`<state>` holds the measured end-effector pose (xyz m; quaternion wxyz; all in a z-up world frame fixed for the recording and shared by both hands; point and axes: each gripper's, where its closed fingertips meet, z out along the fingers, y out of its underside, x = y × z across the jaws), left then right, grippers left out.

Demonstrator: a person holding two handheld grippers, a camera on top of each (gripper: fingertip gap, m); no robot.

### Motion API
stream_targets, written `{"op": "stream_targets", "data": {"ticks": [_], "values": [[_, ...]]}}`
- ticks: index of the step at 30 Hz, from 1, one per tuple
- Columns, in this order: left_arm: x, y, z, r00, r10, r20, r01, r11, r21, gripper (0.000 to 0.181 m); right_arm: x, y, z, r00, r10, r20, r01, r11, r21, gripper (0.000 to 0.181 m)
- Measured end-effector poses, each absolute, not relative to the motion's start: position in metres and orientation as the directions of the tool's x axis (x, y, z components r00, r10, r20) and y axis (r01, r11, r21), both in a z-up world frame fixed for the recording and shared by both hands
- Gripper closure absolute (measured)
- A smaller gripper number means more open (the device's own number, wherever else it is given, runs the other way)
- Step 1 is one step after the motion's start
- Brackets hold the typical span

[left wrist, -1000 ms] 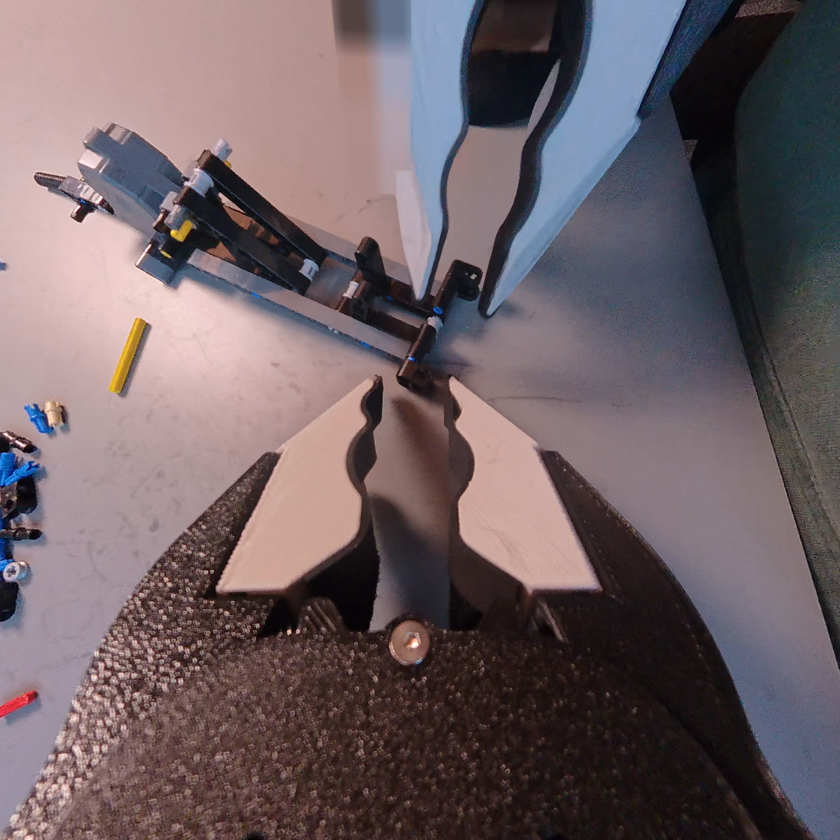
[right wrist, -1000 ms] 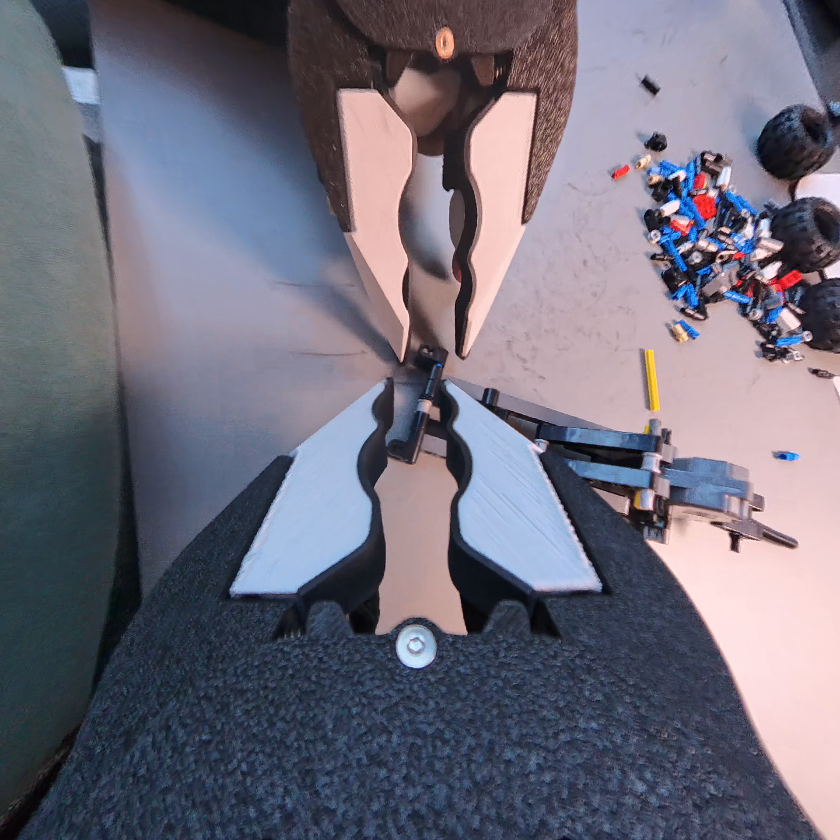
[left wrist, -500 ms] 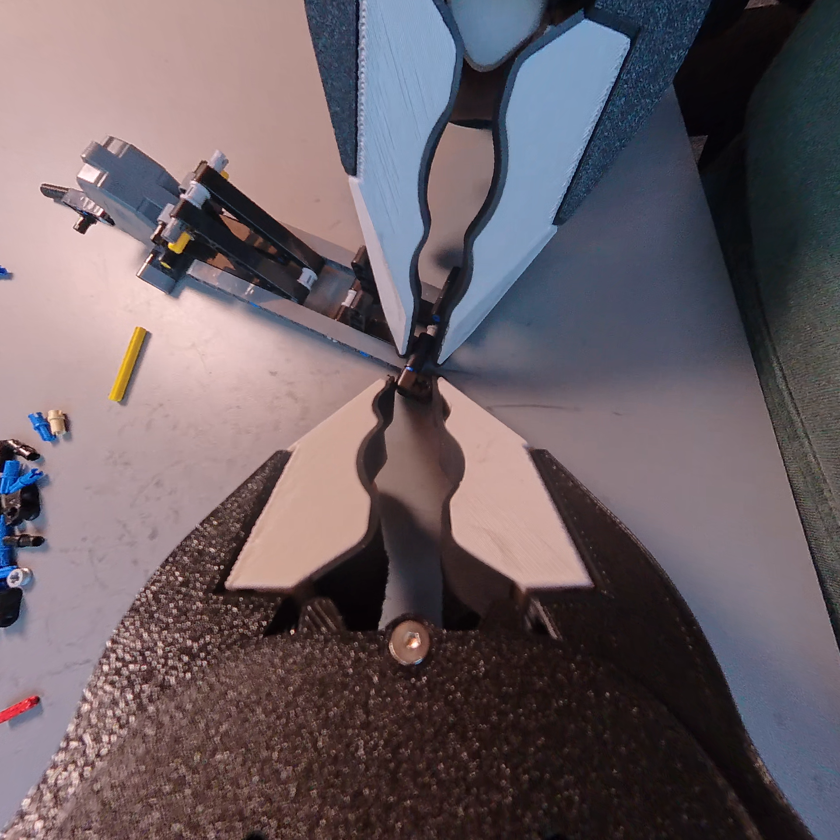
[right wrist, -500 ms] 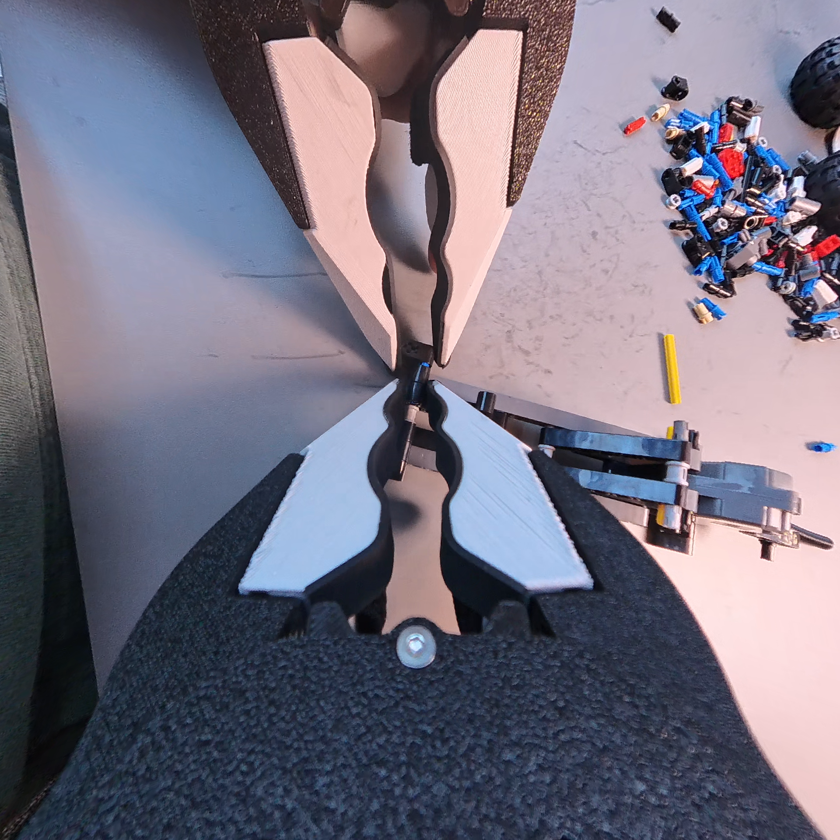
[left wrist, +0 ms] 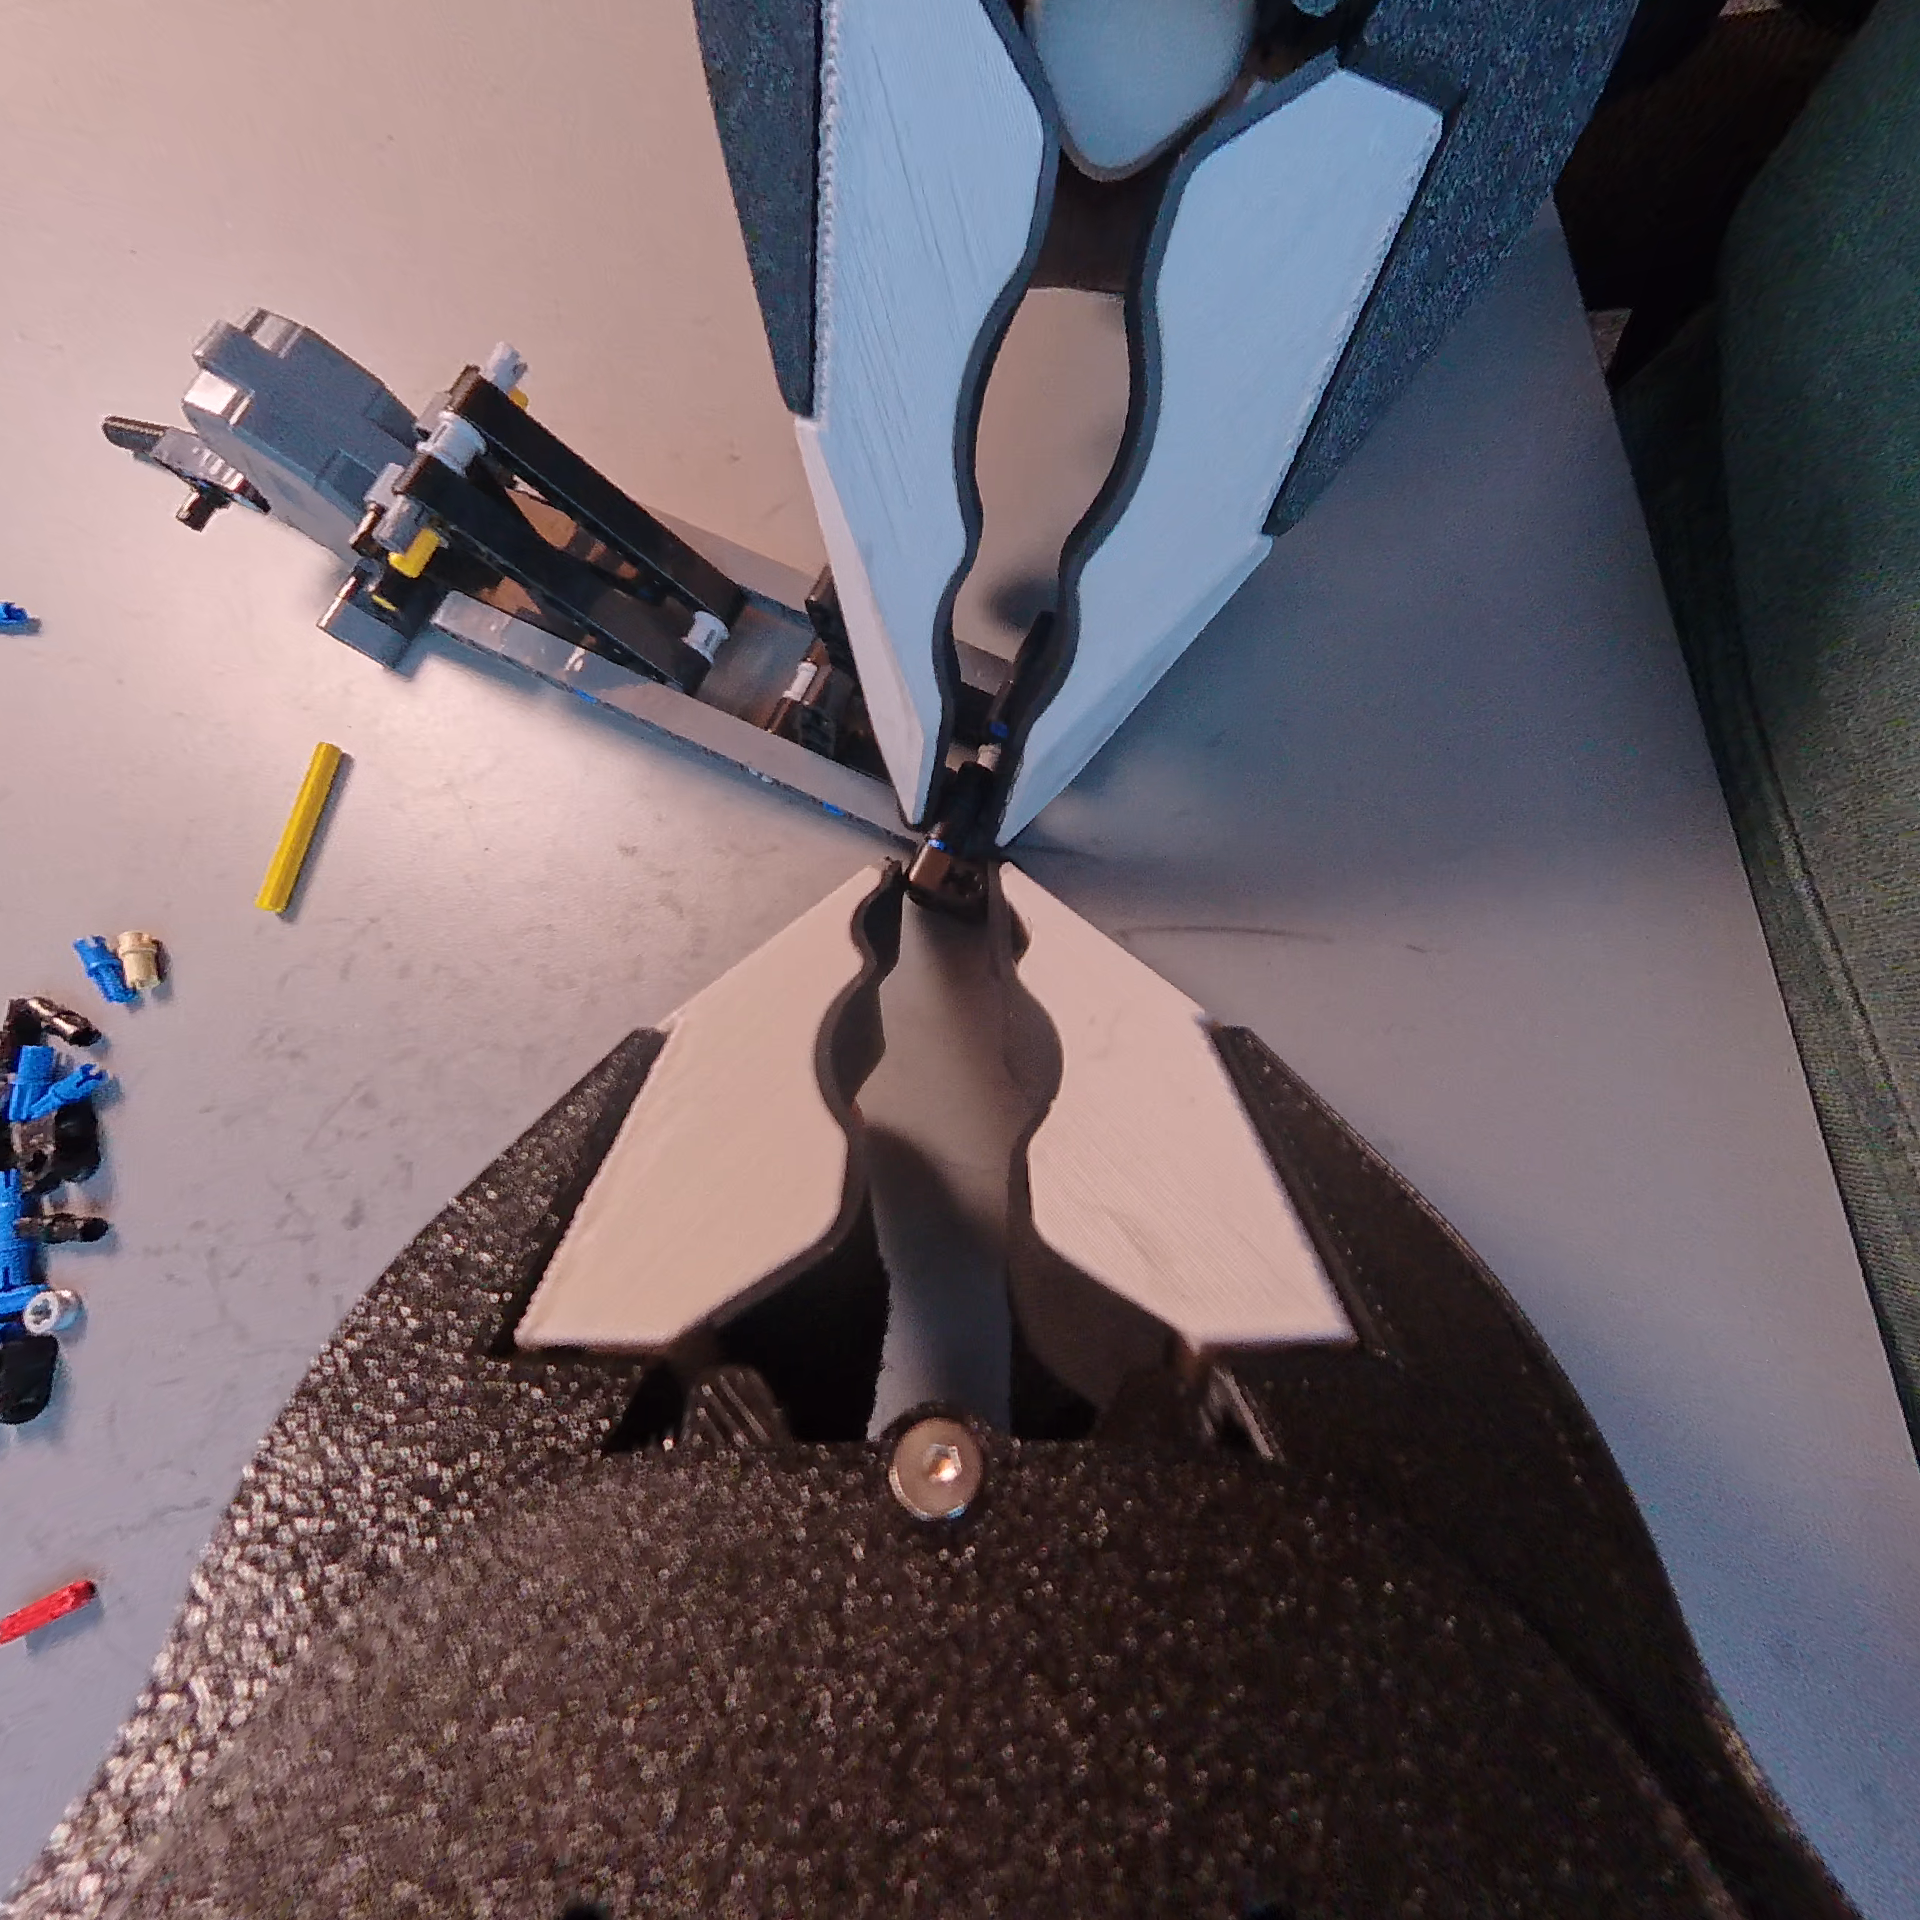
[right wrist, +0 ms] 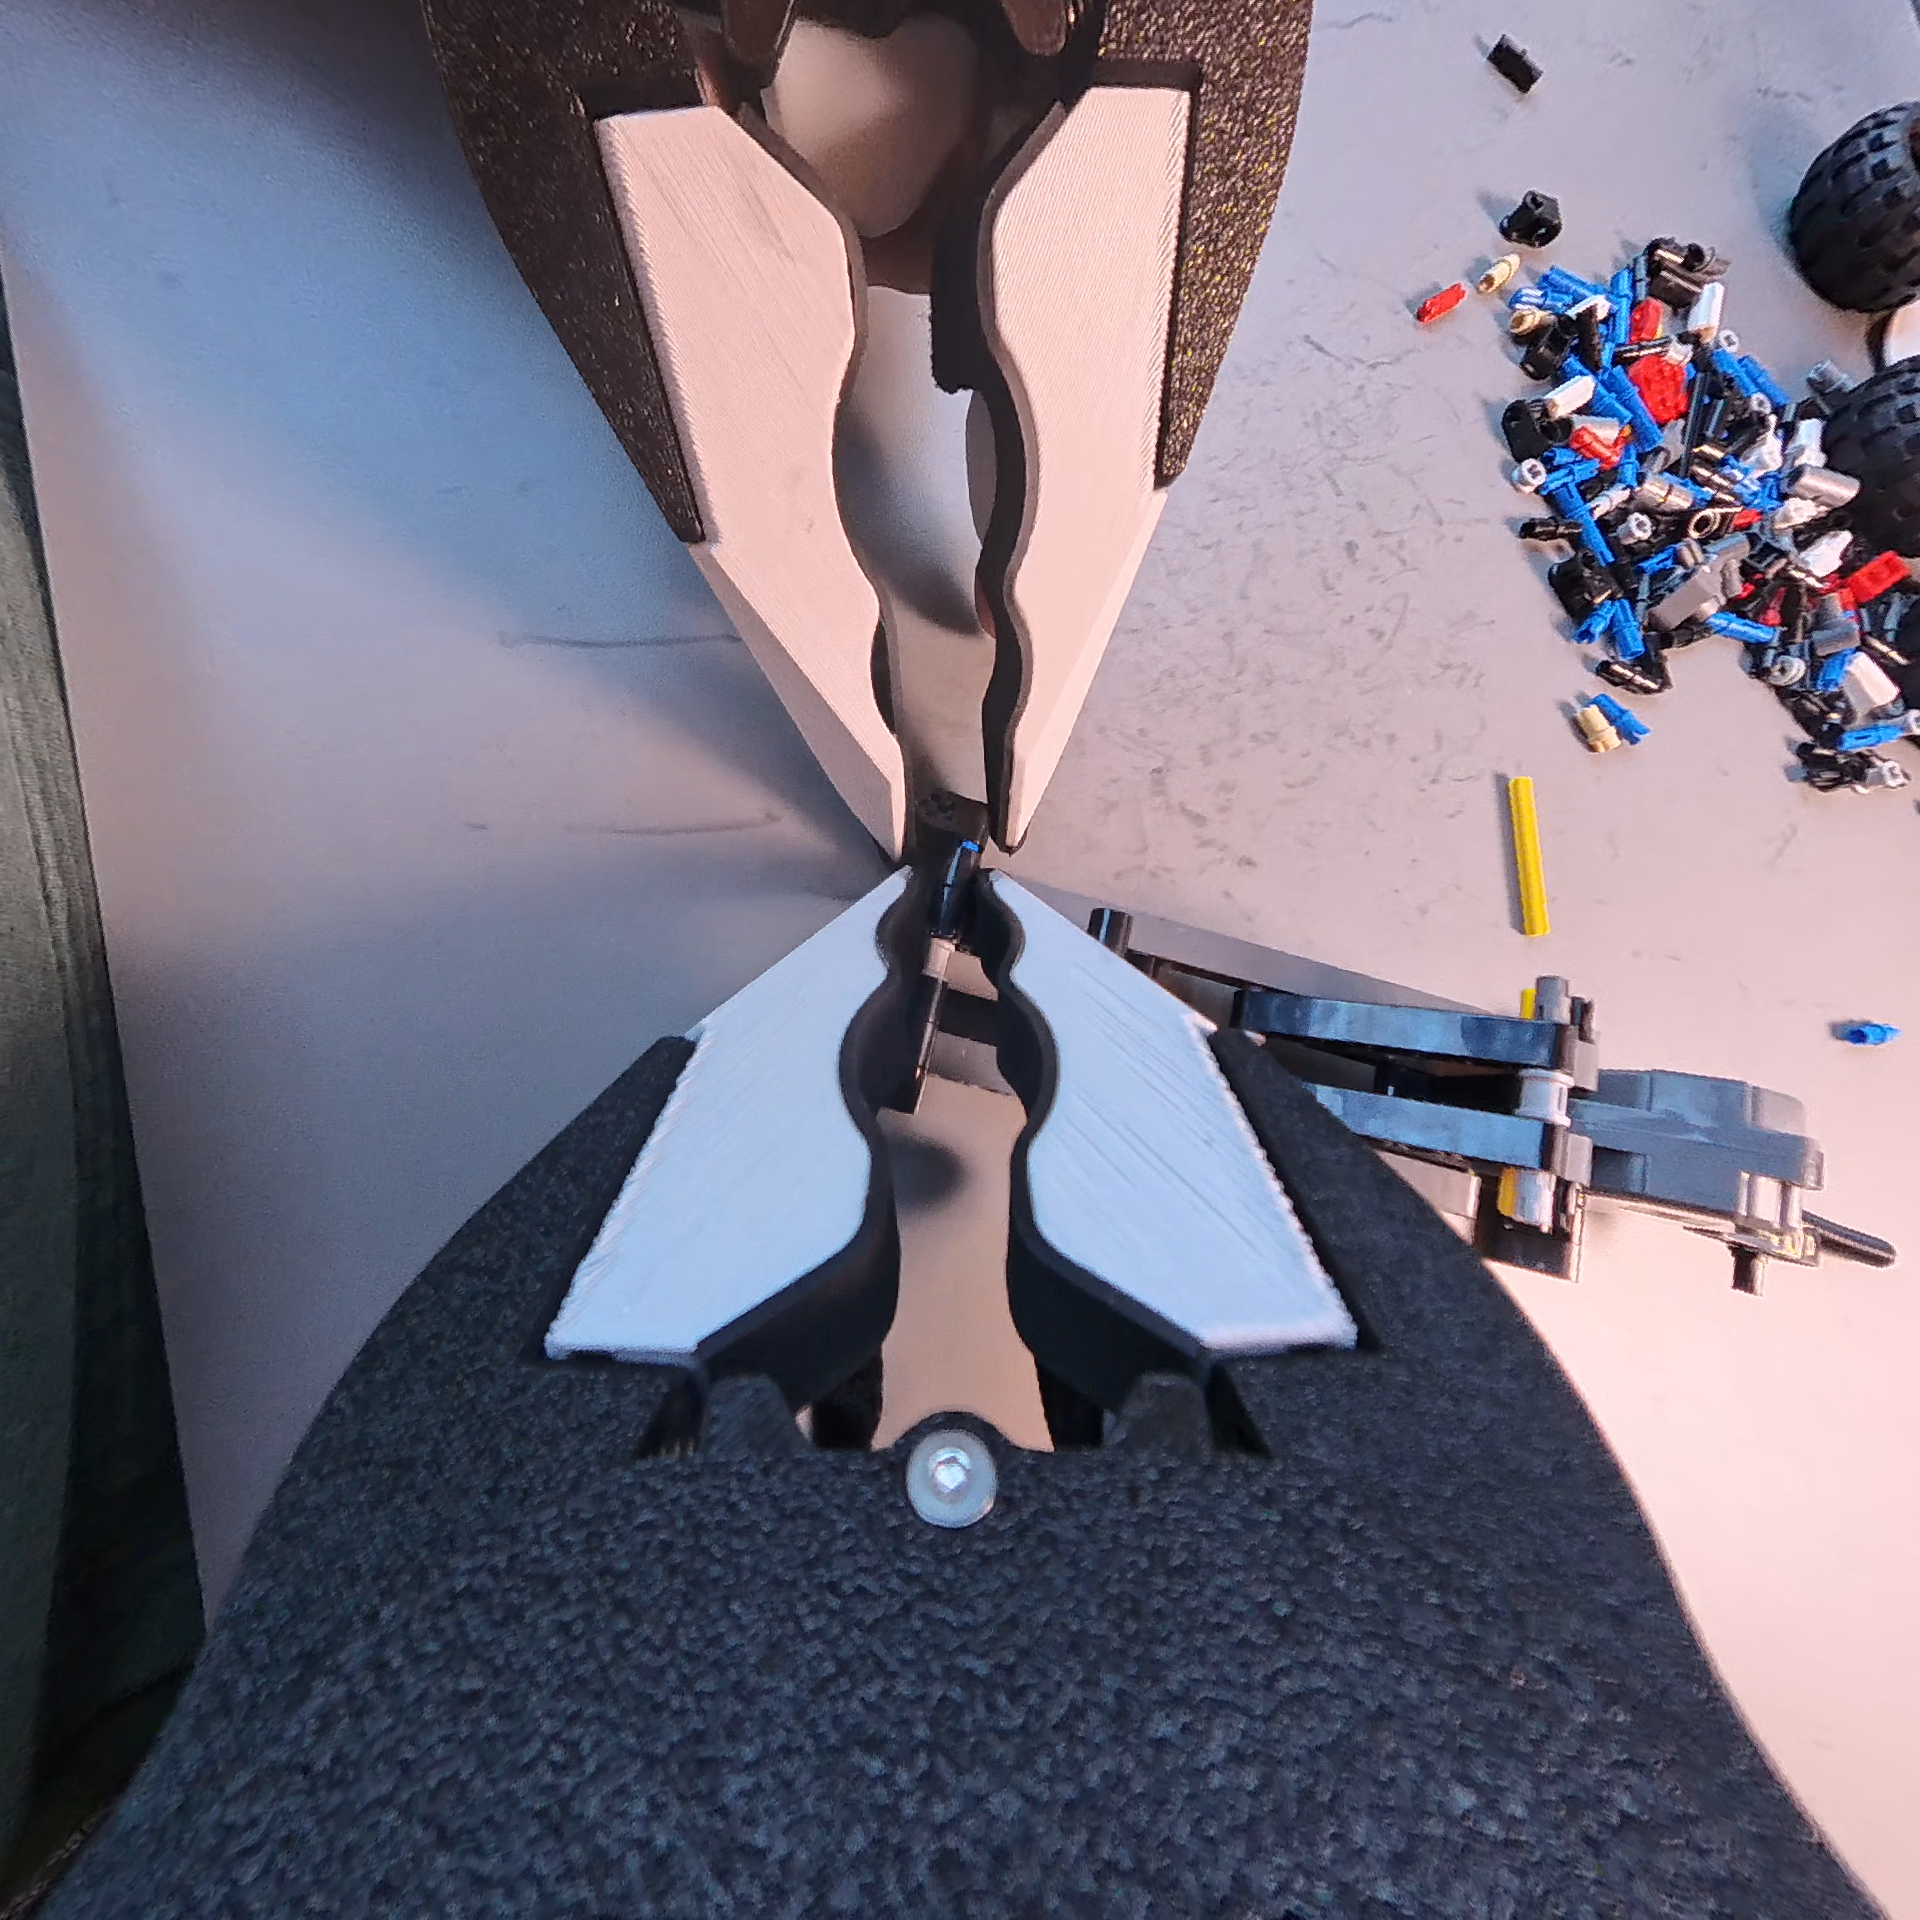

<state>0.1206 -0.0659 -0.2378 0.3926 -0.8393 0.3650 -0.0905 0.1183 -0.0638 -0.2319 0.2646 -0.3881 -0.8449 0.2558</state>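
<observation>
— How much room is there around the tools?

— Little between them. The left tool (left wrist: 940,883) and the right tool (right wrist: 945,883) meet tip to tip over the grey bench (left wrist: 1403,831). Both are narrowed onto the same small black link piece (left wrist: 951,868), one at each end, at the near end of the brick frame (left wrist: 540,540). To the right in the left wrist view the bench edge runs close by, with green upholstery (left wrist: 1818,623) just past it. The other way the bench lies open as far as the loose parts.

— What are the things like?

— The frame is long and low, with black beams, grey plates and a grey block at its far end, lying flat. A yellow rod (right wrist: 1525,871) lies apart from it. Farther off is a pile of small parts (right wrist: 1704,520), blue, black, red and grey, and beside it knobbly black tyres (right wrist: 1860,218). The tool fingers are pale ridged plastic with wavy dark inner edges, set in rough black shells.

— And the surface?

— Matt, smooth, scuffed and scratched in places.
</observation>
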Motion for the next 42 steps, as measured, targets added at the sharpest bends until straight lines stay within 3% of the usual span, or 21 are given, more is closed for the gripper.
{"op": "stream_targets", "data": {"ticks": [9,11,21,25,28,37,42], "values": [[0.088,-0.061,-0.238,0.773,-0.617,-0.150,-0.521,-0.481,-0.705,0.167,0.122,-0.057,-0.233,-0.532,0.831,0.162,0.580,0.497,-0.645,0.175],[0.075,-0.067,-0.237,0.798,-0.597,-0.081,-0.459,-0.516,-0.723,0.167,0.124,-0.056,-0.232,-0.528,0.836,0.148,0.581,0.483,-0.655,0.175],[0.061,-0.071,-0.231,0.801,-0.581,-0.145,-0.495,-0.505,-0.707,0.166,0.118,-0.057,-0.231,-0.520,0.829,0.204,0.556,0.510,-0.656,0.174],[0.056,-0.070,-0.217,0.818,-0.557,-0.144,-0.461,-0.484,-0.744,0.149,0.125,-0.057,-0.200,-0.511,0.840,0.179,0.489,0.456,-0.744,0.164],[0.068,-0.070,-0.206,0.803,-0.579,-0.140,-0.450,-0.436,-0.780,0.149,0.148,-0.047,-0.197,-0.526,0.831,0.182,0.508,0.479,-0.716,0.163],[0.138,-0.056,-0.215,0.672,-0.709,-0.214,-0.578,-0.321,-0.750,0.160,0.159,-0.045,-0.230,-0.517,0.839,0.171,0.591,0.494,-0.638,0.160],[0.148,-0.043,-0.232,0.583,-0.746,-0.323,-0.712,-0.278,-0.645,0.161,0.150,-0.047,-0.232,-0.501,0.852,0.150,0.610,0.471,-0.637,0.166]]}}
